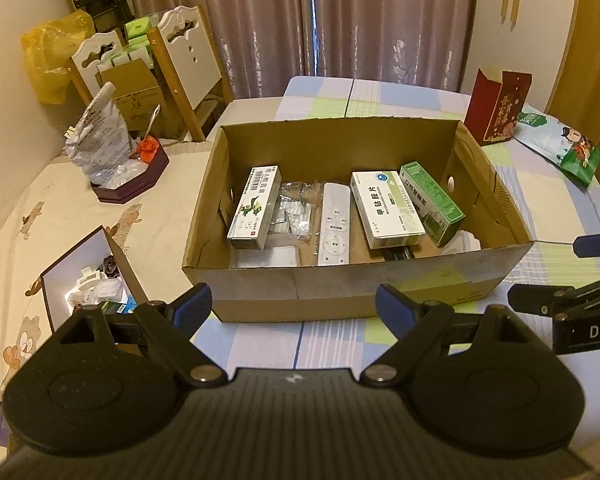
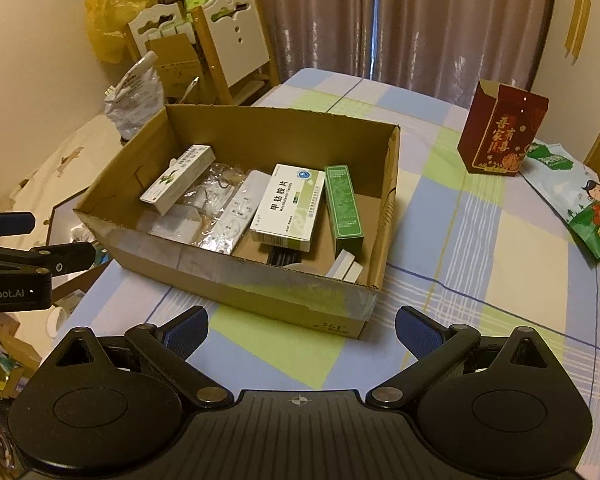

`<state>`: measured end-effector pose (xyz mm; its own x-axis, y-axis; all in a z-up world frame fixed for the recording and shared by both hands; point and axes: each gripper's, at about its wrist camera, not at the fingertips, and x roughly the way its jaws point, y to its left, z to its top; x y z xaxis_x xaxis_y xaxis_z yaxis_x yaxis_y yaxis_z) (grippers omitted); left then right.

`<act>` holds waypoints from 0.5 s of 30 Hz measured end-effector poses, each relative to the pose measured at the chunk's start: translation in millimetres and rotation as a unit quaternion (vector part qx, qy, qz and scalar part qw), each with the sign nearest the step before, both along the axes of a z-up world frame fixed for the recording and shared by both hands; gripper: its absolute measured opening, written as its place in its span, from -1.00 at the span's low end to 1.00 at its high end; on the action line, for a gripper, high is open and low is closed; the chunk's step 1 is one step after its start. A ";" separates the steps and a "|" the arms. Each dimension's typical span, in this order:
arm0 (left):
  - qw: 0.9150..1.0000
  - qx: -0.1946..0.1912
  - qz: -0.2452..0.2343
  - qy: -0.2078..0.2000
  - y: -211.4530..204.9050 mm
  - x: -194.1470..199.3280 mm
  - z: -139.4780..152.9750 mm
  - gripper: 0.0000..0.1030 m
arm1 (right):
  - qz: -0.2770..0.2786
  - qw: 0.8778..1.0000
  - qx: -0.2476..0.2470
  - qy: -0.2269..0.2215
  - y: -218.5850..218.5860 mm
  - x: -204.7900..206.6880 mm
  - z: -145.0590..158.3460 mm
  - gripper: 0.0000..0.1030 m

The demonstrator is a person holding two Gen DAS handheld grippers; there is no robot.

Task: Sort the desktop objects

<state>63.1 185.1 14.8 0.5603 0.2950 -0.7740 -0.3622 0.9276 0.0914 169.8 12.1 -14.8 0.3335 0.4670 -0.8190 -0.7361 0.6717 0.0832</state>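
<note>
A: Grippers, state?

B: Left gripper [image 1: 294,304] seen spread wide, nothing btwn the blue pads, held over the checked tablecloth [image 1: 332,344] just short of the cardboard box [image 1: 340,284]. Right gripper [image 2: 302,330] likewise spread, empty, also near the box's front wall. Each gripper is caught at the edge of the other's view.

A: Box contents?

B: Open-topped box, set on the table. Inside, left to right as seen from the left wrist: white med box w/ green lizard print [image 1: 256,206], propped up at a tilt; clear plastic packets [image 1: 294,212] lying flat beside it; white remote [image 1: 334,224] laid lengthwise in the middle; white pill box w/ blue logo [image 1: 384,210], tilted, resting on smth dark that can't be made out; green carton [image 1: 432,202] leant against the pill box's right side. A small white item [image 2: 346,266] is seen in the near right corner from the right wrist; type can't be told.

A: Outside the box?

B: Red paper bag [image 2: 500,132] stood upright at the far right of the table, well apart from the box. Green snack pouch [image 2: 580,204] laid flat just beside it. To the left, on a cream cloth w/ bear print: a dark hexagonal tray [image 1: 134,182] w/ a crumpled silver bag [image 1: 96,136] in it, plus a small open white-lined box [image 1: 88,276] filled w/ odds and ends. Chairs [image 1: 188,68] and curtains [image 1: 340,20] noted behind.
</note>
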 end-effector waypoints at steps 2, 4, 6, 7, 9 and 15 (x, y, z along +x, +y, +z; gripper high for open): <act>1.000 0.002 0.003 -0.002 -4.7 -3.4 2.1 0.69 | 0.005 1.000 0.002 -0.001 -3.0 -2.1 1.3 0.98; 1.000 0.004 0.007 -0.003 -8.4 -6.2 3.1 0.69 | 0.009 1.000 0.003 -0.002 -6.1 -4.3 2.7 0.98; 1.000 0.005 0.009 -0.004 -13.0 -9.3 3.9 0.69 | 0.013 1.000 0.005 -0.001 -9.0 -6.0 4.0 0.98; 1.000 0.006 0.009 -0.004 -15.4 -11.0 4.3 0.69 | 0.014 1.000 0.005 -0.001 -10.4 -6.5 4.3 0.98; 1.000 0.008 0.010 -0.006 -20.1 -14.2 4.9 0.69 | 0.015 1.000 0.005 -0.002 -13.0 -7.3 4.7 0.98; 1.000 0.012 0.017 -0.008 -31.8 -24.0 7.4 0.69 | 0.023 1.000 0.008 0.002 -19.7 -11.4 7.9 0.98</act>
